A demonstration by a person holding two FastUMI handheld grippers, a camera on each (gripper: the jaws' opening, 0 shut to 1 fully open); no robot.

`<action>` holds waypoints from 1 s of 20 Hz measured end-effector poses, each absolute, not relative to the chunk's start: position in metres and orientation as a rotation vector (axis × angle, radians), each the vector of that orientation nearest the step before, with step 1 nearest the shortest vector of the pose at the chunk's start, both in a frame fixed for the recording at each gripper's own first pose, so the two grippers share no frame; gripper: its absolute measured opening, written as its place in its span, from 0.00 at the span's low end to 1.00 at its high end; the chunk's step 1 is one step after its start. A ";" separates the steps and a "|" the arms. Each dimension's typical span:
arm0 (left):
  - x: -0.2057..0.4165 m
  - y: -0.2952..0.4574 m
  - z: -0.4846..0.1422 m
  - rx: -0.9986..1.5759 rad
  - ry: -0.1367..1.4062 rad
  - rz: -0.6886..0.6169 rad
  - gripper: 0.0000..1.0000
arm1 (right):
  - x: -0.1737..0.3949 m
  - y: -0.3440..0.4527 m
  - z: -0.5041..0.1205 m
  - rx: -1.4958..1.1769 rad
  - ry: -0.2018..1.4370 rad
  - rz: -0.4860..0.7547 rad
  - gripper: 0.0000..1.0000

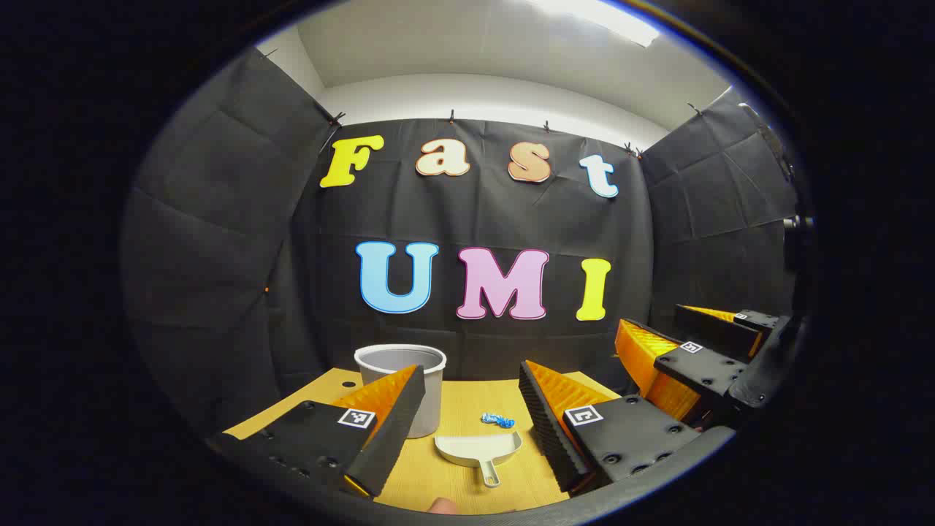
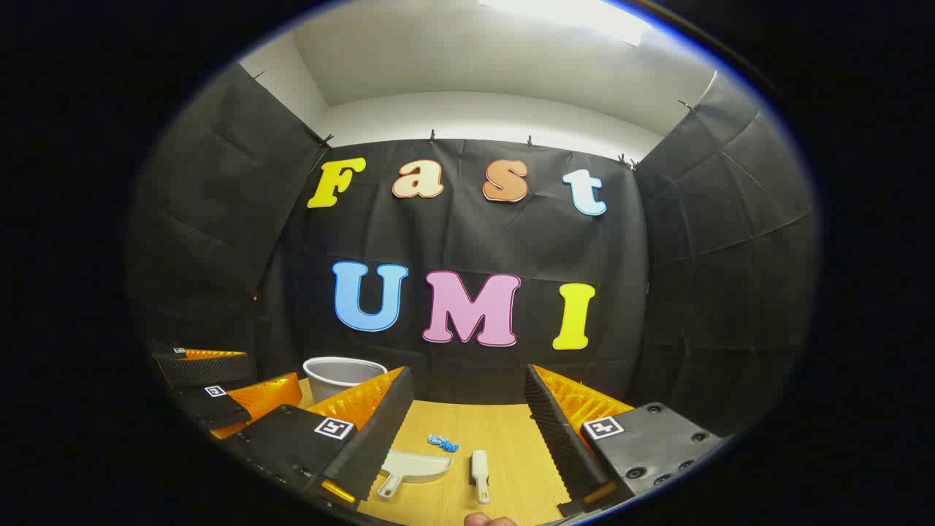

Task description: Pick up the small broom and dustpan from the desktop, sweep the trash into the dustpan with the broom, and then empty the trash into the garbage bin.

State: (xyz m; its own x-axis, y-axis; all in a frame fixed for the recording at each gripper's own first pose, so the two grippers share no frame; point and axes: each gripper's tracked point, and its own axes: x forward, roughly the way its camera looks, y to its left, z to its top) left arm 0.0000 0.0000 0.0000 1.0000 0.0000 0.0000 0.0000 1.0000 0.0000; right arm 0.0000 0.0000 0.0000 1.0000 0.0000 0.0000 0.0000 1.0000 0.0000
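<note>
A pale dustpan (image 1: 478, 450) lies flat on the wooden desktop (image 1: 453, 482), handle toward me, and sits between the open fingers of my left gripper (image 1: 471, 409), which hovers above it. A small blue scrap of trash (image 1: 497, 419) lies just beyond the pan. In the right gripper view the dustpan (image 2: 413, 467), the trash (image 2: 443, 443) and a small white broom (image 2: 480, 473) lie on the desk, the broom to the right of the pan. My right gripper (image 2: 467, 409) is open above them, holding nothing.
A grey garbage bin (image 1: 407, 380) stands at the back left of the desk, seen too as the bin (image 2: 342, 376) in the right gripper view. The other gripper (image 1: 694, 358) hangs at the right of the left gripper view. Black cloth walls enclose the booth.
</note>
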 end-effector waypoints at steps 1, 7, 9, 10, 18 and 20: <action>0.000 -0.001 0.000 -0.002 0.002 0.001 0.76 | 0.001 -0.001 -0.001 0.001 0.005 -0.002 0.97; 0.004 -0.002 -0.005 -0.007 0.025 0.011 0.76 | 0.001 -0.006 -0.004 -0.002 0.020 -0.016 0.98; 0.004 -0.004 -0.004 -0.004 0.024 0.009 0.77 | 0.000 -0.004 -0.005 0.002 0.020 -0.012 0.98; 0.004 -0.005 -0.006 -0.002 0.026 0.007 0.77 | -0.001 -0.003 -0.008 -0.003 0.024 -0.010 0.98; 0.002 -0.007 -0.008 0.011 0.034 -0.004 0.77 | -0.001 -0.003 -0.010 -0.007 0.040 -0.023 0.97; 0.003 -0.006 -0.011 0.010 0.036 -0.004 0.77 | -0.001 -0.001 -0.012 -0.010 0.044 -0.018 0.97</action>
